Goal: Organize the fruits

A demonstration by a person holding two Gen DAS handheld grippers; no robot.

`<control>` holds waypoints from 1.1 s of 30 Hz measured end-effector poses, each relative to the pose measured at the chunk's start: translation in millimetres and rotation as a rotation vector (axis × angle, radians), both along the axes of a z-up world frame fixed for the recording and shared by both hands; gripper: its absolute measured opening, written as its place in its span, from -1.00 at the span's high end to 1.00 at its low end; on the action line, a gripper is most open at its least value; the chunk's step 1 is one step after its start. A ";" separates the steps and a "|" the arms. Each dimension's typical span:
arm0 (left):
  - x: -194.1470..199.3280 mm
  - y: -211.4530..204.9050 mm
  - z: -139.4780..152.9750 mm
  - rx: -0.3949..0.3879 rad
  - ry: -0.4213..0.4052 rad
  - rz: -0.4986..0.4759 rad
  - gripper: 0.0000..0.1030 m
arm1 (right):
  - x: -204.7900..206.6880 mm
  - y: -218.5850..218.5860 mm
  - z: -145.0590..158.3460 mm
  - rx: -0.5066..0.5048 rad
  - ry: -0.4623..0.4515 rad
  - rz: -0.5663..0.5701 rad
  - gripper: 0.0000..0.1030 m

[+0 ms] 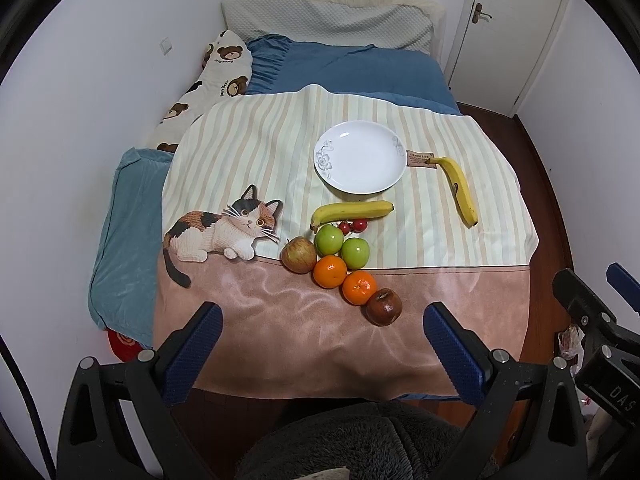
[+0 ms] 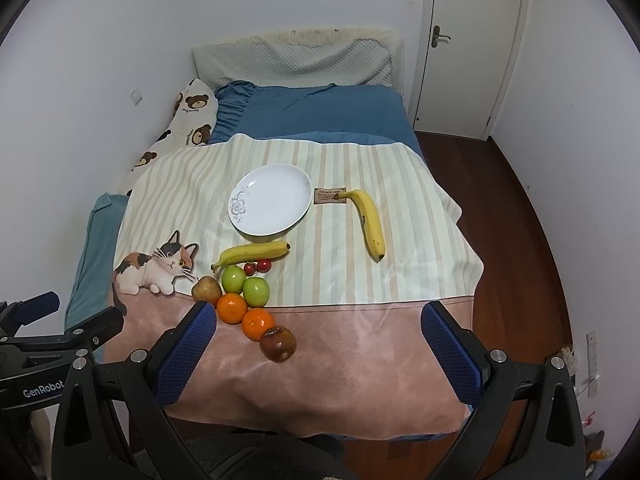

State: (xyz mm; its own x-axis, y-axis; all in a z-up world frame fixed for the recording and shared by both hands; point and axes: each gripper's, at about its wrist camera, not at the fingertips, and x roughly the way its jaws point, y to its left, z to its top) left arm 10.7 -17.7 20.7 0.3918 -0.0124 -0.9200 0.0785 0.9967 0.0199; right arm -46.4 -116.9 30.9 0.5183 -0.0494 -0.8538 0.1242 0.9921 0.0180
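On my left hand-held gripper (image 2: pixel 60 322), seen at the edge of the right wrist view, I read "GenRobot" in white on its black body. On my right hand-held gripper (image 1: pixel 592 304), in the left wrist view, I read "DAS", cut off. The tan label (image 2: pixel 329 195) on the cloth reads "GREEN LIFE"; its smaller lines are too small to read.

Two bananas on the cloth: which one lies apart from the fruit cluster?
The right banana, alone to the right of the plate, its stem on the cloth's label. The other banana lies just behind the green apples and cherries.
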 end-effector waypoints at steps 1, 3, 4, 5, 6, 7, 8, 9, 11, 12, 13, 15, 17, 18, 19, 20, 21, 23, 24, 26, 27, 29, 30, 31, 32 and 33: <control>-0.5 0.2 -0.2 0.000 0.000 0.000 -1.00 | 0.3 -0.6 -0.6 0.003 0.000 -0.001 -1.00; 0.9 0.5 -1.4 0.001 0.000 -0.002 -1.00 | 1.2 0.1 -2.7 0.009 0.001 -0.005 -1.00; 1.2 0.5 -1.4 0.000 -0.003 0.000 -1.00 | 2.2 -2.5 -3.3 0.017 0.004 -0.007 -1.00; 3.0 0.4 -1.4 -0.001 -0.014 0.002 -1.00 | 3.7 -3.2 -5.6 0.026 0.005 -0.011 -1.00; 7.5 0.6 -2.8 0.004 -0.034 0.001 -1.00 | 6.2 -5.0 -7.9 0.032 0.005 -0.014 -1.00; 13.5 1.9 -6.6 0.012 -0.044 -0.006 -1.00 | 9.9 -8.1 -11.1 0.036 0.006 -0.018 -1.00; 22.6 -0.1 -11.3 0.032 -0.048 -0.017 -1.00 | 13.9 -10.7 -15.6 0.041 0.006 -0.021 -1.00; 29.0 1.0 -17.2 0.049 -0.059 -0.023 -1.00 | 20.1 -13.8 -21.9 0.048 0.006 -0.025 -1.00; 48.4 -1.9 -32.7 0.111 -0.103 -0.049 -1.00 | 35.0 -24.1 -38.1 0.066 0.020 -0.031 -1.00; 60.2 -5.1 -41.8 0.149 -0.117 -0.071 -1.00 | 45.9 -31.4 -48.7 0.078 0.030 -0.034 -1.00; 72.9 -9.1 -53.7 0.189 -0.124 -0.097 -1.00 | 55.2 -37.9 -58.2 0.082 0.039 -0.040 -1.00; 97.8 -19.9 -78.8 0.255 -0.112 -0.161 -1.00 | 77.9 -50.9 -80.0 0.089 0.061 -0.042 -1.00; 122.2 -32.3 -108.6 0.320 -0.072 -0.235 -1.00 | 105.5 -66.0 -106.4 0.085 0.104 -0.042 -1.00; 133.7 -38.8 -124.7 0.351 -0.048 -0.275 -1.00 | 116.0 -71.7 -117.6 0.090 0.118 -0.037 -1.00; 145.6 -45.2 -141.7 0.384 -0.019 -0.311 -0.99 | 127.6 -79.1 -131.6 0.096 0.137 -0.032 -1.00; 155.5 -51.1 -158.5 0.409 0.007 -0.344 -0.99 | 140.1 -86.5 -145.2 0.098 0.161 -0.031 -1.00; 164.0 -55.9 -173.0 0.421 0.026 -0.371 -0.99 | 152.2 -92.4 -159.2 0.105 0.186 -0.026 -1.00; 178.7 -65.6 -194.4 0.437 0.055 -0.417 -0.99 | 173.8 -104.1 -185.4 0.125 0.231 -0.021 -0.99; 185.5 -69.8 -205.9 0.450 0.068 -0.443 -0.96 | 184.6 -109.7 -199.0 0.139 0.257 -0.017 -0.98; 198.5 -79.5 -225.4 0.449 0.103 -0.496 -0.86 | 201.4 -119.6 -220.7 0.170 0.287 -0.010 -0.91; 203.8 -83.3 -233.5 0.449 0.117 -0.514 -0.80 | 210.3 -124.1 -231.5 0.180 0.306 -0.009 -0.87; 216.9 -89.1 -251.6 0.447 0.149 -0.560 -0.74 | 225.6 -131.5 -249.4 0.186 0.331 -0.011 -0.77; 221.6 -91.8 -258.3 0.444 0.158 -0.577 -0.74 | 233.9 -135.1 -257.5 0.184 0.341 -0.013 -0.73; 226.6 -94.3 -266.2 0.453 0.166 -0.599 -0.74 | 240.8 -138.4 -264.0 0.182 0.349 -0.015 -0.73; 230.5 -96.0 -272.8 0.463 0.172 -0.619 -0.74 | 247.7 -141.5 -269.9 0.179 0.356 -0.019 -0.73; 233.8 -97.9 -279.7 0.470 0.182 -0.646 -0.74 | 254.0 -144.7 -275.3 0.176 0.362 -0.025 -0.72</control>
